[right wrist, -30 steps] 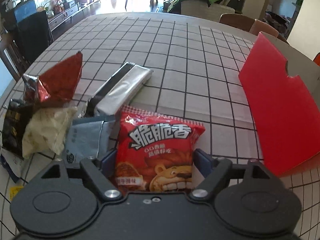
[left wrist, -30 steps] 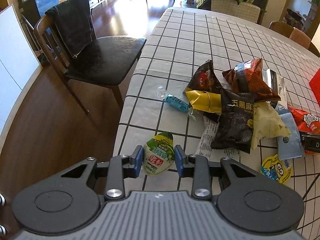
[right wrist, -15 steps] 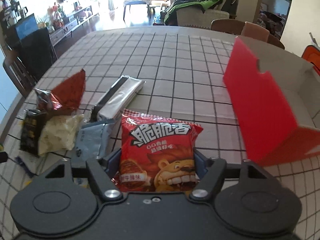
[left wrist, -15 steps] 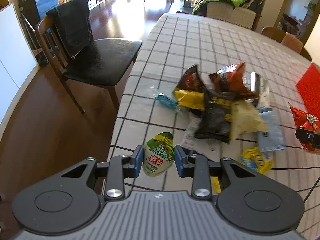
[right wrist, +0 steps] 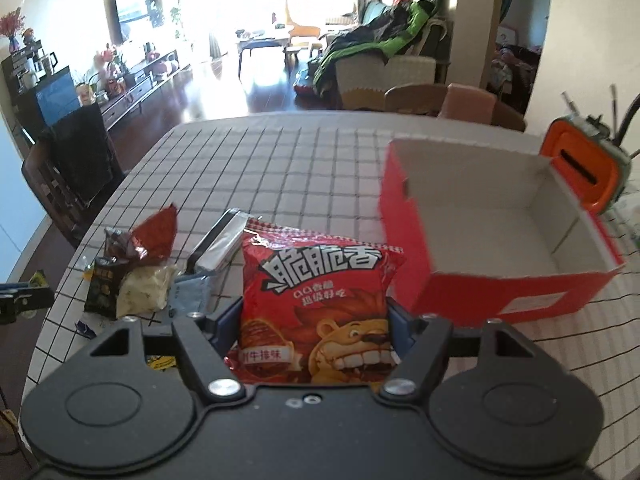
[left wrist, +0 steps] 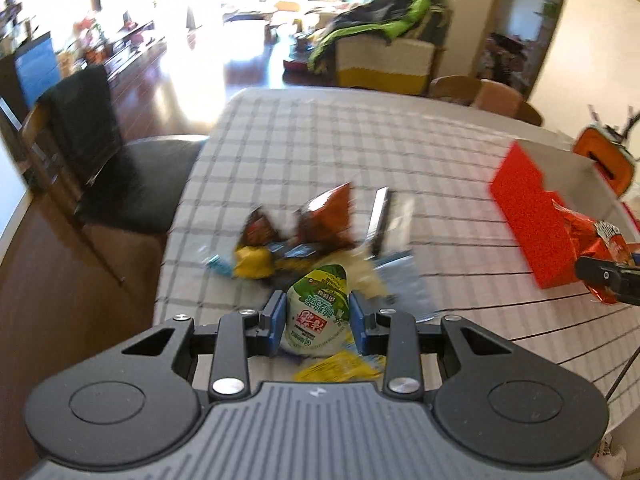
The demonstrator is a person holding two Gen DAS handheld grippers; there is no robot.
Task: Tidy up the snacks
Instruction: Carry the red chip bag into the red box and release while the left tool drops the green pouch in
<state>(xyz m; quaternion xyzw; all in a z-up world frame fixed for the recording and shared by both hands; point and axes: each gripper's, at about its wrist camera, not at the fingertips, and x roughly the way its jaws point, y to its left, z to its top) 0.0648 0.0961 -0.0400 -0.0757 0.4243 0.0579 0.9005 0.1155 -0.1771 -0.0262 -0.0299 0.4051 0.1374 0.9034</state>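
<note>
Left view: looking forward and down from above the counter (left wrist: 304, 160), close over the snack pile (left wrist: 296, 240); right view: same way, further right, near the red box (right wrist: 500, 248); both share pile, box, far room.

Motion blur smears the snack pile (left wrist: 304, 240) and red box (left wrist: 532, 216).

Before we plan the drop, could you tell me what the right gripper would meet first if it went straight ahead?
Probably bare checked tablecloth; the right gripper, shut on the red lion-print snack bag, points left of the open red cardboard box. Depth is uncertain.
</note>
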